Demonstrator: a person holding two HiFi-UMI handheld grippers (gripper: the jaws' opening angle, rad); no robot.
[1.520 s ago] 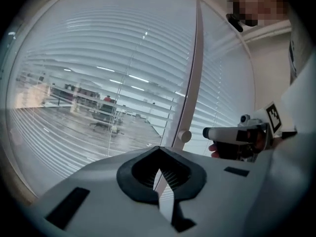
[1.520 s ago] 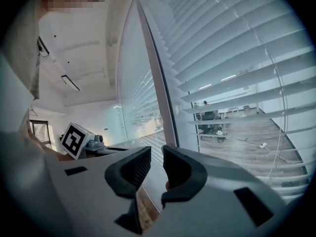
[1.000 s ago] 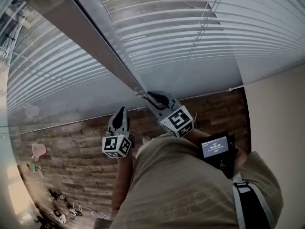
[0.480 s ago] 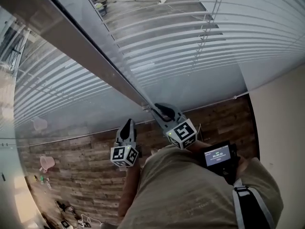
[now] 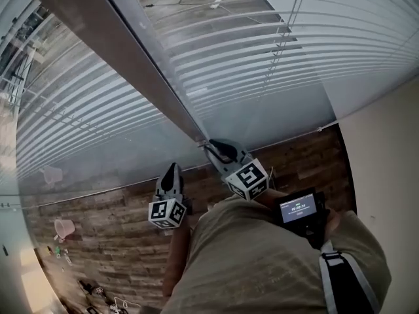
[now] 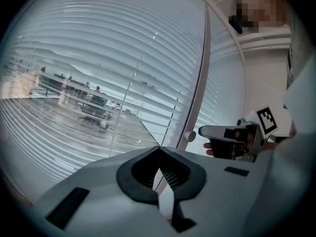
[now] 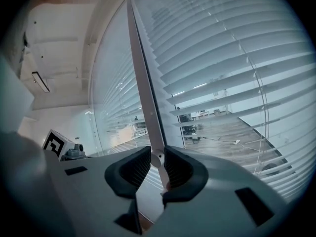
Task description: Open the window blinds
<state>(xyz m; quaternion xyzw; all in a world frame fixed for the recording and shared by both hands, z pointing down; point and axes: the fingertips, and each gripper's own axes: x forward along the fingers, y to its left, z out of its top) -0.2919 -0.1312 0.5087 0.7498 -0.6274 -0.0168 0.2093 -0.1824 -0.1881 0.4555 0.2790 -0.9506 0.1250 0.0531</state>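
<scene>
Pinching the tilt wand (image 7: 143, 83) at mid-frame, the right gripper (image 7: 157, 164) holds it firmly. Lower left of it, the left gripper (image 5: 171, 170) is closed and empty.

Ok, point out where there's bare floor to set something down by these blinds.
Bare planks run below the blinds, between the left gripper and the pink cup, and again from the right gripper, shut on the wand, to the beige wall. The lower left corner is crowded with cables and small items.
</scene>
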